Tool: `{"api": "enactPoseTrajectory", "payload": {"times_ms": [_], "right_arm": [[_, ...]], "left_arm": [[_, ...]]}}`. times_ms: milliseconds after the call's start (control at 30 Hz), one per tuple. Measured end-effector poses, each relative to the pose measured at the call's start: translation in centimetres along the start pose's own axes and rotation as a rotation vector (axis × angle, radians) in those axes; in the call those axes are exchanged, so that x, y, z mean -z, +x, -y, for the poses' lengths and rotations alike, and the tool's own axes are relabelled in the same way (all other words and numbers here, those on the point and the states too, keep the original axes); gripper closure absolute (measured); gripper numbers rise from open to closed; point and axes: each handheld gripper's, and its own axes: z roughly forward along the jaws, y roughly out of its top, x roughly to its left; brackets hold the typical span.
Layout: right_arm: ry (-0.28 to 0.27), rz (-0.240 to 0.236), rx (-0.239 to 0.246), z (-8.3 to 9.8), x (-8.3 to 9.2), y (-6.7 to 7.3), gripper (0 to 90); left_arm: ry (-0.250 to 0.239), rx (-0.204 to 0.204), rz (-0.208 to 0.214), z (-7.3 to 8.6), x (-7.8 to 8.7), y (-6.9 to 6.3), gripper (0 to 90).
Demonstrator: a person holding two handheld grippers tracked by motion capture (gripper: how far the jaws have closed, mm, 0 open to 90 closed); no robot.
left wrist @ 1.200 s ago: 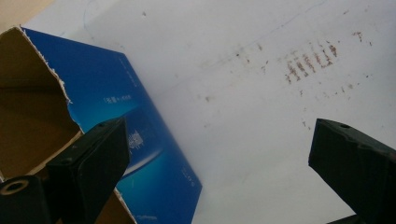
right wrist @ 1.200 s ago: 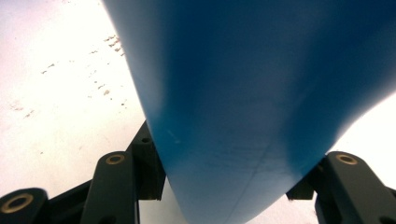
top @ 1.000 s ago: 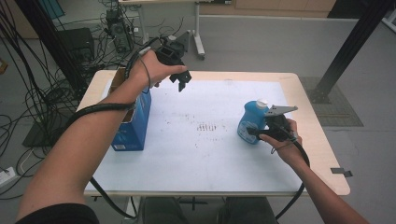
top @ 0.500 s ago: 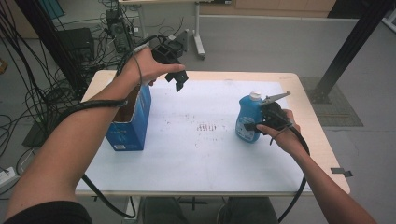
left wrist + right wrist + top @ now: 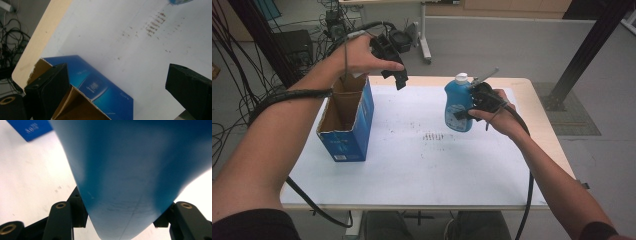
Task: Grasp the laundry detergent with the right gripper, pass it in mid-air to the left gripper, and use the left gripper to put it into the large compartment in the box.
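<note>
Right gripper w/ blue bottle clamped betw. its jaws has risen: bottle was standing on the white table at right, now it's off the surface, held upright in the air, and shifted left toward centre. Right hand came up and in w/ it. Left gripper also lifted a bit, now hanging higher over the far right corner of the open blue carton, jaws apart, nothing betw. them. Left forearm rose along.
</note>
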Motion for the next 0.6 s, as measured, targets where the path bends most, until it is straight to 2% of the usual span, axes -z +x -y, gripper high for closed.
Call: {"api": "enactPoseTrajectory", "payload": {"times_ms": [100,300,433,600], "right_arm": [[-0.013,-0.05,0.05,-2.1,-0.9,0.7,43.6],[-0.029,-0.121,0.151,-5.6,-2.7,2.5,43.5],[-0.049,-0.182,0.193,-6.9,-3.8,3.5,43.5],[-0.049,-0.232,0.253,-7.9,-5.1,4.6,43.5]], "left_arm": [[-0.008,-0.028,-0.011,-0.1,0.8,-0.1,5.7],[-0.004,-0.067,-0.022,-0.1,1.3,-0.4,5.7],[0.005,-0.09,-0.015,-0.1,1.4,-0.8,5.7],[0.009,-0.116,0.005,0.2,1.4,-1.3,5.9]]}}
